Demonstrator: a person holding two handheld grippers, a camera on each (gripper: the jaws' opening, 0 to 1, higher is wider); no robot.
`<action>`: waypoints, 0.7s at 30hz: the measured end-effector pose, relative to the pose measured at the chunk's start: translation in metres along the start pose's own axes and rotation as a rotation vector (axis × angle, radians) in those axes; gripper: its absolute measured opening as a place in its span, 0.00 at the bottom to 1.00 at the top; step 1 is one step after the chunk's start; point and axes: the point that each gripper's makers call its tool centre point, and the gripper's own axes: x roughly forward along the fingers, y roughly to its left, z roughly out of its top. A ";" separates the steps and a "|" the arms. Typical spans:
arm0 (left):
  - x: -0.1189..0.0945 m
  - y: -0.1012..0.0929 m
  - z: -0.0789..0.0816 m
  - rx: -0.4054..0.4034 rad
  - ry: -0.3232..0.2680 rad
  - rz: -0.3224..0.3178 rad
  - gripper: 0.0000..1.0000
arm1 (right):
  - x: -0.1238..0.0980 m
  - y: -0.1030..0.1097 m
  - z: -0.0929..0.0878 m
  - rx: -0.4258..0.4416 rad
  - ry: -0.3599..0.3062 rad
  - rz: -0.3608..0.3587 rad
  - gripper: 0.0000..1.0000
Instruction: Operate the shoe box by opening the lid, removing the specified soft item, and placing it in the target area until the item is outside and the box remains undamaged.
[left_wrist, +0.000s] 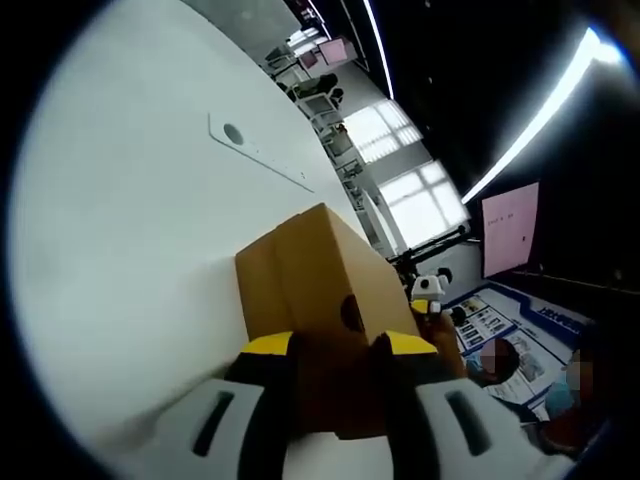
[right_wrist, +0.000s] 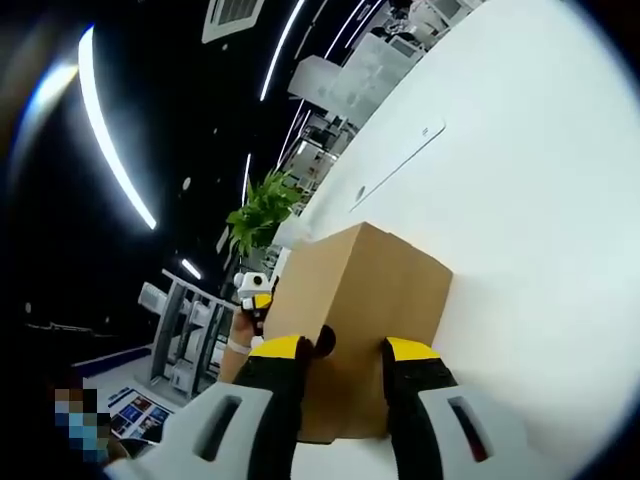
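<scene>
shoe box (left_wrist: 320, 300) on white table (left_wrist: 120, 250), left gripper (left_wrist: 335, 350) and right gripper (right_wrist: 340, 355) each clamped on an end, cardboard crushing likely if squeezed harder.

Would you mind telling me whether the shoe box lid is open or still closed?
Closed, as far as shown: the shoe box reads as a sealed brown block from both ends, no lid raised and no contents visible.
</scene>
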 end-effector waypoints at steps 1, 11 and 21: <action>-0.001 0.001 0.002 -0.001 0.000 0.000 0.34 | 0.000 -0.001 0.001 0.000 0.001 0.001 0.30; -0.002 0.002 0.003 -0.012 -0.025 -0.001 0.33 | 0.001 -0.002 0.005 -0.010 0.014 0.008 0.30; -0.002 -0.002 -0.005 -0.015 -0.038 0.013 0.33 | 0.003 -0.002 0.006 -0.022 0.035 0.000 0.30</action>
